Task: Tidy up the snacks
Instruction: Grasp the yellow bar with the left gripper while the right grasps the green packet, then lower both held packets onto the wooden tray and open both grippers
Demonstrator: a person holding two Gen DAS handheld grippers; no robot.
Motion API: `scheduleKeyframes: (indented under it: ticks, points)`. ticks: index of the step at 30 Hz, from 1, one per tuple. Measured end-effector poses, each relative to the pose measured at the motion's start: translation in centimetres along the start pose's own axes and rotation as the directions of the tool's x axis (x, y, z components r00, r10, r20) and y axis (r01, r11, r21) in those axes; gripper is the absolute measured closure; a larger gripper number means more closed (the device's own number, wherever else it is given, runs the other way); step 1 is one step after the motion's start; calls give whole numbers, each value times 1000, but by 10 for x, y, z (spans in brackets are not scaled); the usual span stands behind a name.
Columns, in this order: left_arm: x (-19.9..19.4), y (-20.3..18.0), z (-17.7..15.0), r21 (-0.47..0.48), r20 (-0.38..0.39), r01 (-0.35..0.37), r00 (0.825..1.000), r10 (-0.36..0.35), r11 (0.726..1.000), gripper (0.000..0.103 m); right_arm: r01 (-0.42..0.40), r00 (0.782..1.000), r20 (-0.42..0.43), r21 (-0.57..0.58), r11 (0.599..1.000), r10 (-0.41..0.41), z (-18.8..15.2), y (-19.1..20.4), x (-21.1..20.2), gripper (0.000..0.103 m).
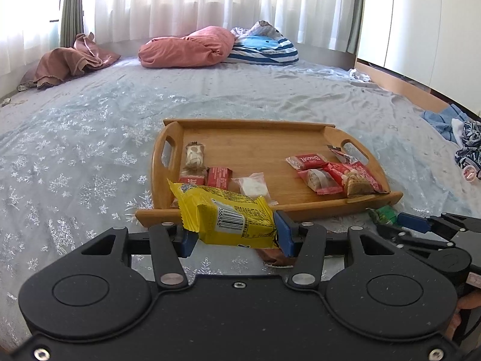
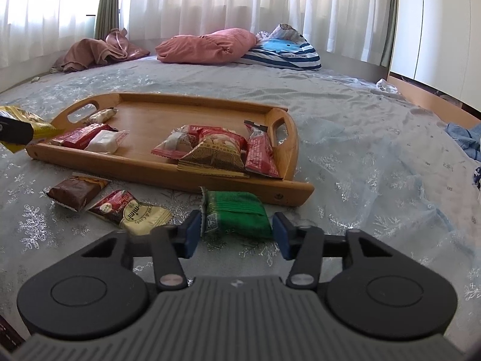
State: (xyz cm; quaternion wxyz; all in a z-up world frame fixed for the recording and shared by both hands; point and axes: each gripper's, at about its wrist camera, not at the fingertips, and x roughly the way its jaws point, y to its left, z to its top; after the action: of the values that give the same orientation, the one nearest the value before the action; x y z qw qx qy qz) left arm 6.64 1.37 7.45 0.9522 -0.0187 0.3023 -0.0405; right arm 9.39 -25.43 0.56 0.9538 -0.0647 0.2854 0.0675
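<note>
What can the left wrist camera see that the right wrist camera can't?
Only the left wrist view shows the barcode on the yellow snack packet, gripped by the left gripper, and a small round red-and-white item at the far right of the bed.

Only the right wrist view clearly shows the red-and-cream candy packet on the blanket, and the right gripper open around the green snack packet.

Both show the wooden tray holding snacks, the pink pillow and the striped pillow.
</note>
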Motion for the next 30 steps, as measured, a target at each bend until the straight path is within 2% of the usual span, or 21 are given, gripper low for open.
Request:
scheduleKeyframes:
  ticks: [3, 5, 6, 7, 9, 11, 14, 15, 17, 24, 27, 30]
  points:
    - [-1, 3, 2, 0, 7, 0, 1000, 0, 1000, 53, -2, 1000, 5, -16, 1000, 2, 5, 3, -5, 73]
    - [-1, 6, 3, -5, 9, 0, 1000, 0, 1000, 53, 7, 1000, -1, -35, 999, -7, 9, 6, -6, 72]
    - [0, 8, 3, -8, 10, 0, 1000, 0, 1000, 53, 18, 1000, -6, -34, 999, -18, 10, 6, -4, 53]
    - [-1, 9, 3, -11, 10, 0, 1000, 1, 1000, 53, 16, 1000, -10, -21, 1000, -16, 11, 5, -2, 51]
    - [-1, 11, 4, -16, 11, 0, 1000, 0, 1000, 53, 2, 1000, -24, 9, 1000, -2, 12, 0, 4, 35]
    - [0, 13, 3, -19, 10, -1, 1000, 1, 1000, 53, -3, 999, -32, 36, 999, 5, 12, -6, 10, 29]
    - [2, 14, 3, -31, 1, 2, 1000, -2, 1000, 53, -46, 996, -72, 78, 996, 52, 13, -17, 25, 30]
    - [3, 15, 4, -36, -1, 6, 1000, -6, 999, 53, -56, 994, -89, 98, 994, 64, 13, -21, 31, 44]
    - [3, 17, 6, -42, 4, 11, 1000, -11, 999, 53, -60, 993, -93, 121, 991, 72, 17, -26, 32, 49]
    - [8, 33, 30, -99, 23, 43, 999, -41, 994, 53, -92, 991, -89, 107, 990, 102, 38, -29, 12, 54]
    - [13, 42, 45, -134, 46, 48, 998, -42, 990, 53, -101, 992, -63, 106, 989, 108, 54, -33, 4, 54]
    - [25, 51, 61, -190, 41, 79, 997, -73, 978, 53, -109, 993, -24, 103, 989, 112, 75, -36, 6, 54]
